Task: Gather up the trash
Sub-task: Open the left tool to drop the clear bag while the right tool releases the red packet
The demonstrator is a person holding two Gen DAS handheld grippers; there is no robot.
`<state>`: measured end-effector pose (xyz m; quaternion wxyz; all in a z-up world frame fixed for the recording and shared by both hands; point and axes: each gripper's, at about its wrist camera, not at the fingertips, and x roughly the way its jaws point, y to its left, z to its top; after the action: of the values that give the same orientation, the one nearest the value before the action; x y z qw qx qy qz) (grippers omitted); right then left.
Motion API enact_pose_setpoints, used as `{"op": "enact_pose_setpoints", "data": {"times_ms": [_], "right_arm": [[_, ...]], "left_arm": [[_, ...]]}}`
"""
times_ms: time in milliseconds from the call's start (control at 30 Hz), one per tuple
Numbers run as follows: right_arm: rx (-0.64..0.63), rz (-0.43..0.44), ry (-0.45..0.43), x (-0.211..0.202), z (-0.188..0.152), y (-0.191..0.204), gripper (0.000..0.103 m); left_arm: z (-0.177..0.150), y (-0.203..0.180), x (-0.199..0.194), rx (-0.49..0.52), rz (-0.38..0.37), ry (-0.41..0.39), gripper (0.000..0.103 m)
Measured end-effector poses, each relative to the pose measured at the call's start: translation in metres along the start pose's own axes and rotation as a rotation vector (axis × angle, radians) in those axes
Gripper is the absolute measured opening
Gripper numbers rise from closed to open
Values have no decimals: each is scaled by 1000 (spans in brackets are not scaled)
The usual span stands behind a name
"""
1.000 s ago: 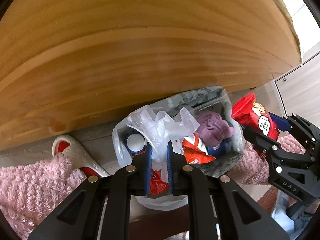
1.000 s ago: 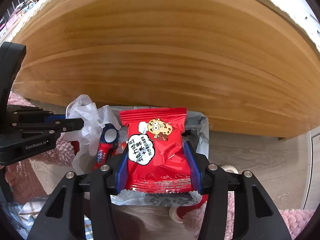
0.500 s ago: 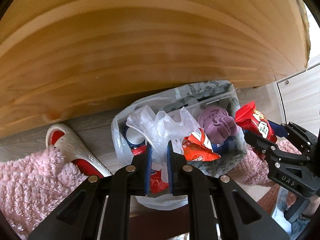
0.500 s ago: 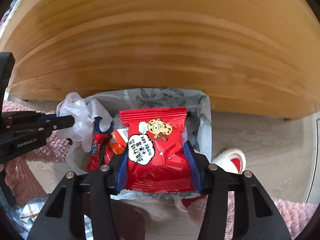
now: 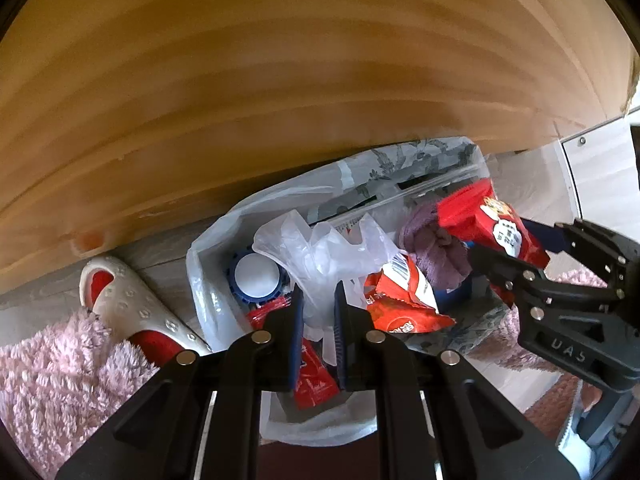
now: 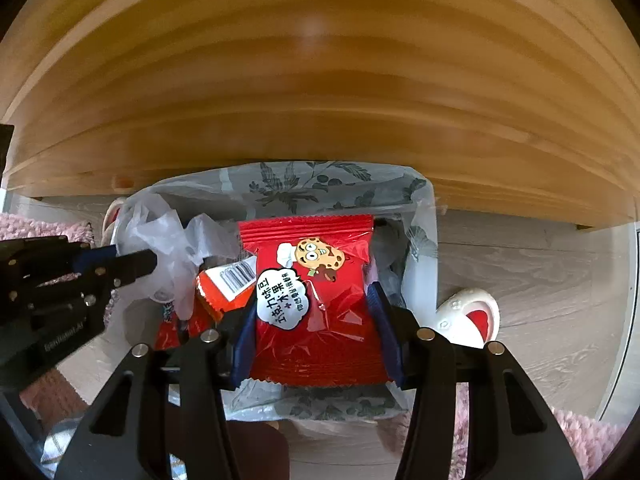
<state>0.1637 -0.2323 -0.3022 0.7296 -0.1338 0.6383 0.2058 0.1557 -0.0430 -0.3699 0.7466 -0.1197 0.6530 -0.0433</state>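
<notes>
Both hand-held grippers have sunk toward the lined bin (image 6: 420, 240): right hand-held gripper (image 6: 314, 312) pinching a red cookie packet (image 6: 312, 292), left hand-held gripper (image 5: 319, 312) clamping a clear plastic bag (image 5: 320, 248) at 9 o'clock; release looks imminent.

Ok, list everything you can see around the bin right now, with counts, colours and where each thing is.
Bin: one, clear liner, leaf print, on floor beside the wooden panel.
Wooden panel: one, light brown, behind bin.
Cookie packet: one, red, above bin.
Plastic bag: one, clear, crumpled, above bin.
Snack wrapper: one, red-orange, in bin.
Cloth: one, purple, in bin.
Lid: one, blue and white, in bin.
Slipper: one, white and red, on floor.
Rug: pink, fluffy.
Left tool: black, pinching plastic bag.
Right tool: black, gripping cookie packet.
</notes>
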Motion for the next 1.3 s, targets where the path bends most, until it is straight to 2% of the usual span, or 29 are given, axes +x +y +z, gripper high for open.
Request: {"op": "enact_pose_setpoints", "data": {"times_ms": [233,467,567,633,700,767,800,867,933,1000,1300], "right_arm": [[-17,-13,6,5,8,7,50],[-23,-28,9,7,8,6,50],[-20,-32,12,9,7,7,50],[-14,-30,7,8,6,6,51],[-14,-31,4,10,6,6,50],[-14,-30,4,11,5,5,51],[-14,-31,5,11,5,6,51],[-16,-34,8,14,5,6,51],[-16,-36,11,16,4,7,51],[-16,-40,15,17,5,7,51],[-23,-52,31,23,4,10,51]], "left_arm": [[0,-2,12,23,33,29,11],[0,4,16,-3,24,53,12],[1,7,17,-24,37,60,26],[1,10,16,-41,41,62,43],[1,12,13,-51,40,57,47],[1,13,10,-59,41,55,55],[1,14,7,-62,48,48,66],[1,15,3,-64,68,27,75],[2,16,2,-70,72,21,90],[2,18,4,-87,63,19,95],[1,19,9,-107,63,27,95]]}}
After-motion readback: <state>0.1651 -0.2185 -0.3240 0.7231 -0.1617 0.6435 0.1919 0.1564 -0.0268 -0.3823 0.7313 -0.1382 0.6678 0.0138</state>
